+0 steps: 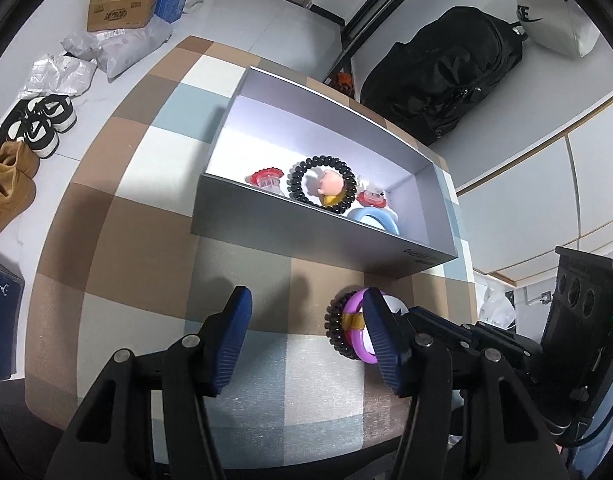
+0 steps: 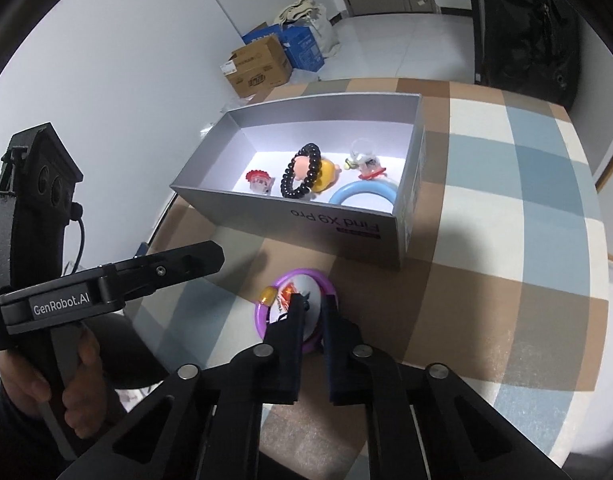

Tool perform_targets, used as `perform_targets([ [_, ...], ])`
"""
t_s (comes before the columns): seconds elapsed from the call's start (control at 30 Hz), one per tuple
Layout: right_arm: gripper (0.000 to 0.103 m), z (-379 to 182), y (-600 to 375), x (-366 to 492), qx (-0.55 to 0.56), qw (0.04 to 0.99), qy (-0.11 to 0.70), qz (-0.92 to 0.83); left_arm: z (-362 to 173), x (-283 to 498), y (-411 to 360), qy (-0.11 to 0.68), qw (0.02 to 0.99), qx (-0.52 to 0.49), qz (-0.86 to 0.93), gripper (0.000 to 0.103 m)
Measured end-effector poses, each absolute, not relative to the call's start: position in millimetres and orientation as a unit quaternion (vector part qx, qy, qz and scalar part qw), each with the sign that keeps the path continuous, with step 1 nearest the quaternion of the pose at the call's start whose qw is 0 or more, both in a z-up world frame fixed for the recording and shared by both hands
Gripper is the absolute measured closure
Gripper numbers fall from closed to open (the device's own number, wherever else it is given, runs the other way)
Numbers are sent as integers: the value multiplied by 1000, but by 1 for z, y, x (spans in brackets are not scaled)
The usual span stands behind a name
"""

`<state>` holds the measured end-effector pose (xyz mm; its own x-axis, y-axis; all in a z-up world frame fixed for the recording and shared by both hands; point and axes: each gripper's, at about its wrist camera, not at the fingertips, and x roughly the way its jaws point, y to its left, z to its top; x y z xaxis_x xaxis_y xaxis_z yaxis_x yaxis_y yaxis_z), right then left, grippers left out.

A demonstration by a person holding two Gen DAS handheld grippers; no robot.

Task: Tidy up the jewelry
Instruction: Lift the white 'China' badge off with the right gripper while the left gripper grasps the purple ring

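Purple ring (image 2: pixel 294 308): plastic, on the checked cloth just in front of the box, a white badge (image 2: pixel 302 300) lying across its middle, a yellow bead (image 2: pixel 267 295) on its rim.
Dark bead bracelet (image 1: pixel 337 328): tucked against the ring's far side, seen only from the left camera.
Right gripper (image 2: pixel 311 308): clenched to a narrow slit right over the ring and badge; which of the two is pinched cannot be told.
Left gripper (image 1: pixel 304 320): released, half spread, nothing between the pads, just beside the ring.
Step in hand: probably lifting the ring toward the box.
Doing it well: check the pinch bites the ring's rim, not only the loose badge; lift straight up, clear the near wall, keep the left pads out of the way.
Grey box (image 2: pixel 346 236): open, already holding a black bead bracelet (image 2: pixel 302 176), a blue ring (image 2: pixel 364 196), a red trinket (image 2: pixel 259 180), a small doll (image 2: pixel 320 174).
Cloth (image 2: pixel 506 200): brown, blue and white squares over a table.
Room: pale floor, cardboard boxes (image 2: pixel 258 68), shoes (image 1: pixel 38 124), black bag (image 1: pixel 446 84).
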<state>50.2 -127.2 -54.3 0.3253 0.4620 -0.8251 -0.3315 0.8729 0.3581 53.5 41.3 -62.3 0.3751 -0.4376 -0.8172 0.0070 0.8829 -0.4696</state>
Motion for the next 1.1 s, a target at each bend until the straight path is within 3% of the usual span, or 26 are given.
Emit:
perform_targets([
  [0.37,100,-37,-122,38,46,826,496,265,-63,53,38,548,800,-194,-146,51],
  [0.97,100,-9,-167,46,134,846,457,242,-66,45,3,557,796,-139,-193,51],
  [1.1,100,-5,-179,47,147,850,448,233,-70,45,-7,562,798,-110,-189,63],
])
